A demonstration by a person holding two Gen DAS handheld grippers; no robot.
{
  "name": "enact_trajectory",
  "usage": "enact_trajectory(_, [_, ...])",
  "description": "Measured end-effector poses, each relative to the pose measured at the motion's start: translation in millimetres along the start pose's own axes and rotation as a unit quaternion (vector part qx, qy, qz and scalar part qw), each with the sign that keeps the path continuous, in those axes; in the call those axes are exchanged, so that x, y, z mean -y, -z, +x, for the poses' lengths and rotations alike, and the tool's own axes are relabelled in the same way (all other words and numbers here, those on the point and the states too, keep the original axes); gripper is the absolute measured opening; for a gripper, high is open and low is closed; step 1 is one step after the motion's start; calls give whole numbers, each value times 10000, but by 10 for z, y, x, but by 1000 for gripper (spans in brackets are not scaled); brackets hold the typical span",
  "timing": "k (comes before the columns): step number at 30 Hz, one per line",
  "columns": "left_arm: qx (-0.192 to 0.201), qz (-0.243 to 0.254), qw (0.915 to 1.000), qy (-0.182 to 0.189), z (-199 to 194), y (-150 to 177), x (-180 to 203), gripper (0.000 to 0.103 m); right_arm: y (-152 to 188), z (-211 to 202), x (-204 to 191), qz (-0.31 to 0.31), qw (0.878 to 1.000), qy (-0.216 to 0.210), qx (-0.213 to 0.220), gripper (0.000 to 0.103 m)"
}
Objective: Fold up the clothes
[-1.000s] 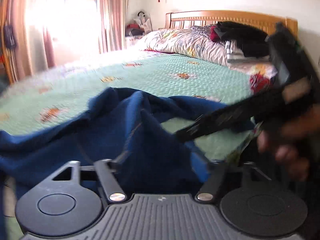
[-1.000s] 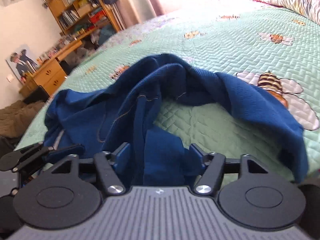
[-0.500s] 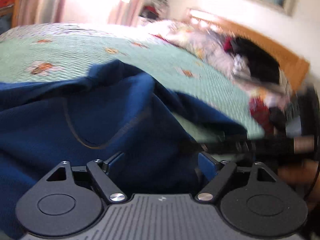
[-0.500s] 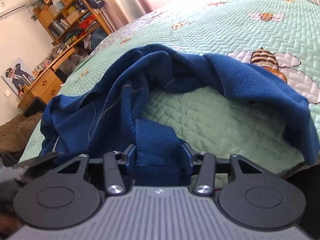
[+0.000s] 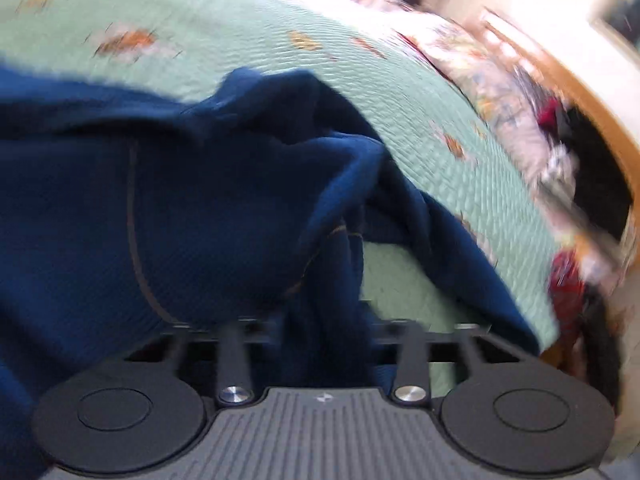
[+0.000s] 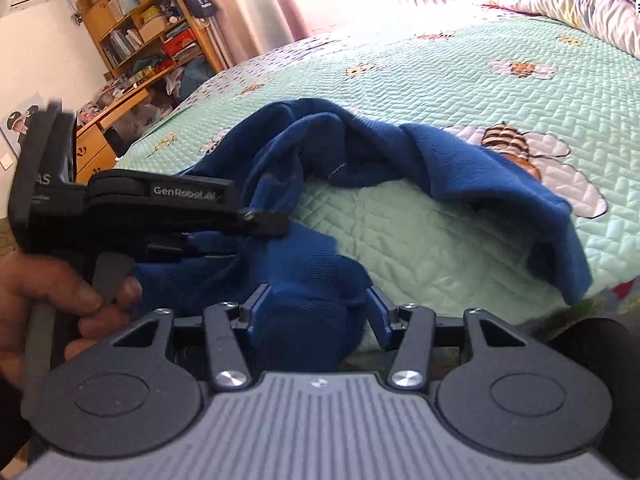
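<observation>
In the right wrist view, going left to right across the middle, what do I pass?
Hand → left tool, shut on the blue sweater → bee print on the green bedspread.

Left tool (image 5: 326, 340) has just closed on bunched blue garment (image 5: 180, 208) over green quilt (image 5: 240, 32).

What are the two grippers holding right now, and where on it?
Both grip the blue garment: right gripper on a ribbed band at its near edge, left gripper, jaws just closed, on a fold beside it.
</observation>
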State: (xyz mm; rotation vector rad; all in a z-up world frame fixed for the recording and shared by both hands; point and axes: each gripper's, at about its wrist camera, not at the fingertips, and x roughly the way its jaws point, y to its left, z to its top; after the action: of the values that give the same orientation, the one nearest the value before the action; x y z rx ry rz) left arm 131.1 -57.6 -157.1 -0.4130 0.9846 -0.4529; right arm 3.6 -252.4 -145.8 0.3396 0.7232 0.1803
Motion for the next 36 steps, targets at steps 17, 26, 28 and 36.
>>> enact_trajectory(17, [1458, 162, 9864, 745, -794, -91, 53, 7, -353, 460, -457, -123, 9999, 50, 45, 71])
enact_trajectory(26, [2234, -91, 9694, 1009, -1418, -175, -175, 0, -184, -87, -28, 922, 9951, -245, 256, 48])
enact_trajectory(28, [2189, 41, 9708, 983, -1412, -113, -143, 0, -279, -201, -198, 548, 9964, -317, 571, 50])
enact_trajectory(36, [1377, 149, 9872, 787, -1135, 197, -124, 16, -319, 32, -291, 51, 9987, 166, 474, 68])
